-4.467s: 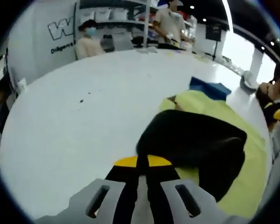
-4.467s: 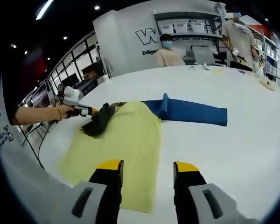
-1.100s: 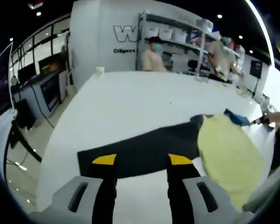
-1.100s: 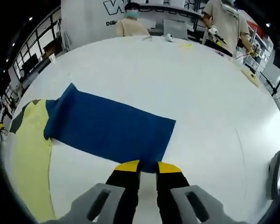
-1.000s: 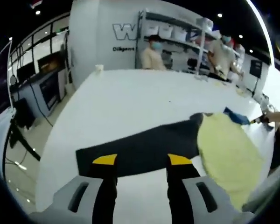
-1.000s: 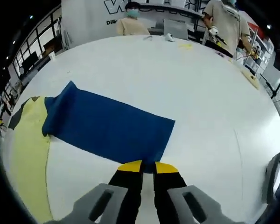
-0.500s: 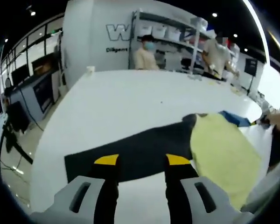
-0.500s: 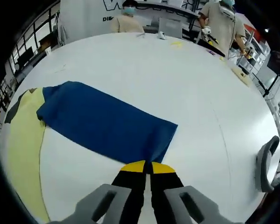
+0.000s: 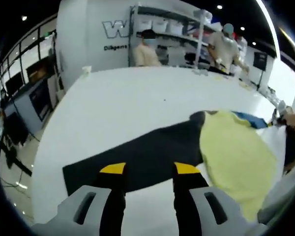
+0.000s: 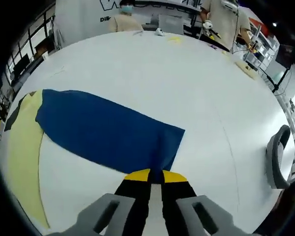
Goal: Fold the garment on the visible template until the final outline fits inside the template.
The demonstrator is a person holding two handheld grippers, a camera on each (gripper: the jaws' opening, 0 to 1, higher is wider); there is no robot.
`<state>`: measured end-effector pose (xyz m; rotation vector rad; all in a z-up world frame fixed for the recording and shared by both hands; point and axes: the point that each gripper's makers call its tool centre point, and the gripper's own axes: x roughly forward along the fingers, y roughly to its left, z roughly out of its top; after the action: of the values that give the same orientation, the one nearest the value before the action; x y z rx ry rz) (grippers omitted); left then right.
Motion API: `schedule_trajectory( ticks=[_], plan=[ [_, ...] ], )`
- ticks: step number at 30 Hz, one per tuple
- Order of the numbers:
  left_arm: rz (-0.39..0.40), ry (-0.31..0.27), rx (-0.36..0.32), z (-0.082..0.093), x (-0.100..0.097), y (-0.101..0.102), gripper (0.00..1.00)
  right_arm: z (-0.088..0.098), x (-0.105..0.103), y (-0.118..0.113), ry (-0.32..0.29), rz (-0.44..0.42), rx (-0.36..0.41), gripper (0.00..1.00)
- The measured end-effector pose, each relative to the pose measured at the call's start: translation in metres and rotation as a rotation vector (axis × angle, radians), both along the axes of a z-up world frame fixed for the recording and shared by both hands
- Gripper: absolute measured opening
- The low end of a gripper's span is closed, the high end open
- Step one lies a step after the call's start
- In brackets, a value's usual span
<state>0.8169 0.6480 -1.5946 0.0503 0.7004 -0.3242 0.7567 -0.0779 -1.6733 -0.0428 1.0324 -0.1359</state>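
- While the garment is lying spread across the white surface (image 10: 196,69), the folding is judged to be at an early stage: the outline is extending well beyond the yellow template (image 9: 236,152) on both sides.
- The dark section (image 9: 147,155) of the garment is stretching flat from the template's edge toward the left hand-held gripper (image 9: 145,169) in the left gripper view.
- The blue section (image 10: 108,130) is stretching flat from the template's opposite edge toward the right hand-held gripper (image 10: 151,176) in the right gripper view; there the template (image 10: 19,142) is showing as a yellow strip at the left.
- Nothing is yet lying folded over the template, so both long sections are judged to be awaiting folding inward.
- The left hand-held gripper is standing released, with its two yellow-tipped jaws well apart; the tips are sitting over the near edge of the dark section, and whether they are touching the cloth cannot be told.
- The right hand-held gripper is clenched, with its jaws drawn nearly together on the near corner of the blue section, and it is judged to be grasping that corner.
- People are standing at the far edge of the surface, well apart from the garment.
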Motion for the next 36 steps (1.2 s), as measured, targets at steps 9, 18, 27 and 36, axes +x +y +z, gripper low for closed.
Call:
schedule_trajectory(
  ticks=[9,18,27,36],
  plan=[
    [-0.059,-0.013,-0.021,0.004,0.032,-0.017,0.33,0.033,0.083,0.057,-0.184,0.283,0.052,0.16],
    [-0.136,-0.039,-0.082,0.002,0.077,-0.068,0.31,0.049,0.149,0.172,-0.26,0.512,0.137,0.19],
    [-0.213,-0.018,-0.105,-0.015,0.112,-0.125,0.29,0.051,0.185,0.251,-0.278,0.68,0.179,0.19],
    [-0.358,0.039,-0.112,-0.032,0.127,-0.192,0.29,0.035,0.184,0.312,-0.204,0.823,0.301,0.2]
  ],
)
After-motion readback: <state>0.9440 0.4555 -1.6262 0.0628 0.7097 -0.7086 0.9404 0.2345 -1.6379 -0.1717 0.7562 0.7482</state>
